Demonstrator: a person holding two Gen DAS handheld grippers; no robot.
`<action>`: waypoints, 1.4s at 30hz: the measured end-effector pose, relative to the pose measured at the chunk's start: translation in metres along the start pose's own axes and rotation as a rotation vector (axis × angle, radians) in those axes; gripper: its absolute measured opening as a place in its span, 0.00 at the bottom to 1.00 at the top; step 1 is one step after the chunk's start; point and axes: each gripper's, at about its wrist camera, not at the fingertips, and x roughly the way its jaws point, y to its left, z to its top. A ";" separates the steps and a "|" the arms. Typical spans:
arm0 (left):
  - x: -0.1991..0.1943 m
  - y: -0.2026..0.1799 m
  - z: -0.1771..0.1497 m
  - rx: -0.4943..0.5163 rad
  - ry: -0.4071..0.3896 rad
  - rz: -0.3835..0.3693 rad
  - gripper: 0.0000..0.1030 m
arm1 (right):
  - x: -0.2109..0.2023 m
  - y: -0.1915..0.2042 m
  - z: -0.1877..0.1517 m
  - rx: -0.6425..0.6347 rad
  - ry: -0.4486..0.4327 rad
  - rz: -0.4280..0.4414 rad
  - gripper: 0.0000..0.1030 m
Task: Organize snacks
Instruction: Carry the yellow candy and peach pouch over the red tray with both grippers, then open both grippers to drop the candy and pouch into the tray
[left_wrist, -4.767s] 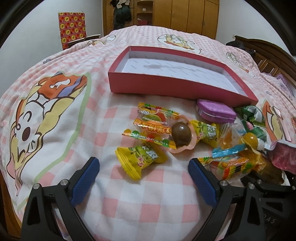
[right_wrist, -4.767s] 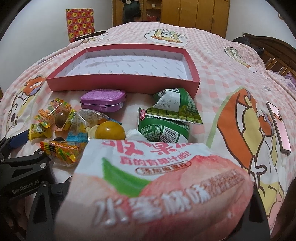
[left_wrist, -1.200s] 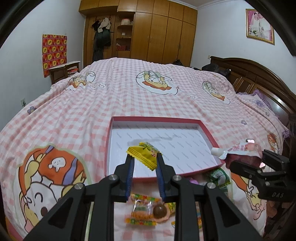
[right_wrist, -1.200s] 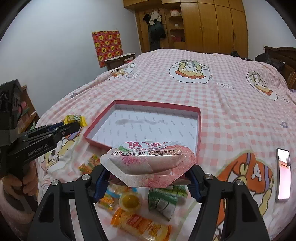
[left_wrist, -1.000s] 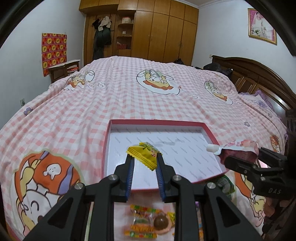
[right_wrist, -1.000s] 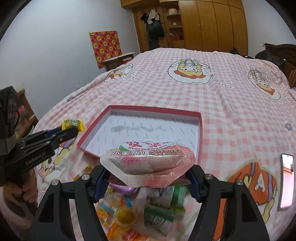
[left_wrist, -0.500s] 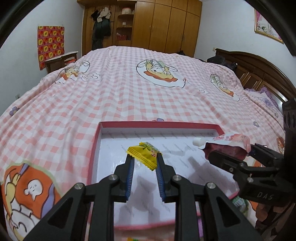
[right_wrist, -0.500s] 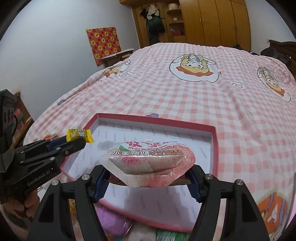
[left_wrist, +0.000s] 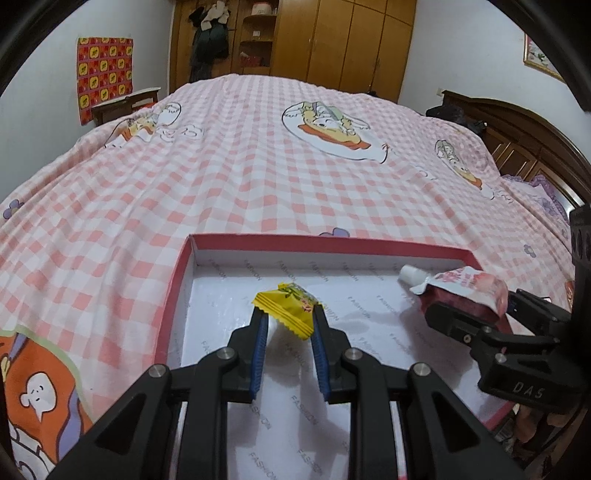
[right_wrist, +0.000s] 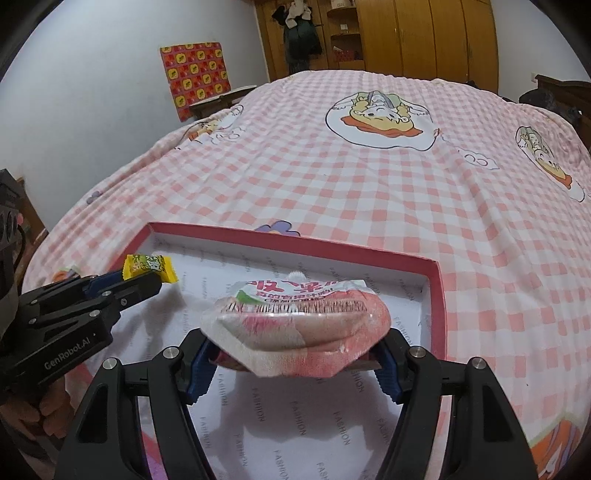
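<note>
While over red box (left_wrist: 177, 280), L gripper (left_wrist: 288, 321) grips candy (left_wrist: 286, 308), R gripper (right_wrist: 295, 354) pouch (right_wrist: 299, 325).

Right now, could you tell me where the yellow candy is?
The yellow candy is held in the left gripper above the red box's left half, left of the peach pouch.

"FASHION" repeats across the white lining of the red box (left_wrist: 369, 295); "GenRobot.AI" on the left gripper (right_wrist: 142, 284) body at 8 o'clock; "DAS" on the right gripper (left_wrist: 458, 314) body at 4 o'clock.
</note>
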 end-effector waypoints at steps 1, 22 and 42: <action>0.002 0.000 0.000 -0.003 0.005 0.002 0.23 | 0.002 -0.002 0.000 0.004 0.005 -0.002 0.69; 0.009 -0.019 -0.016 0.063 0.058 -0.001 0.23 | 0.017 -0.023 -0.016 -0.018 0.117 -0.158 0.69; -0.020 -0.031 -0.003 0.119 -0.030 -0.011 0.59 | -0.007 -0.017 -0.009 -0.006 0.043 -0.071 0.88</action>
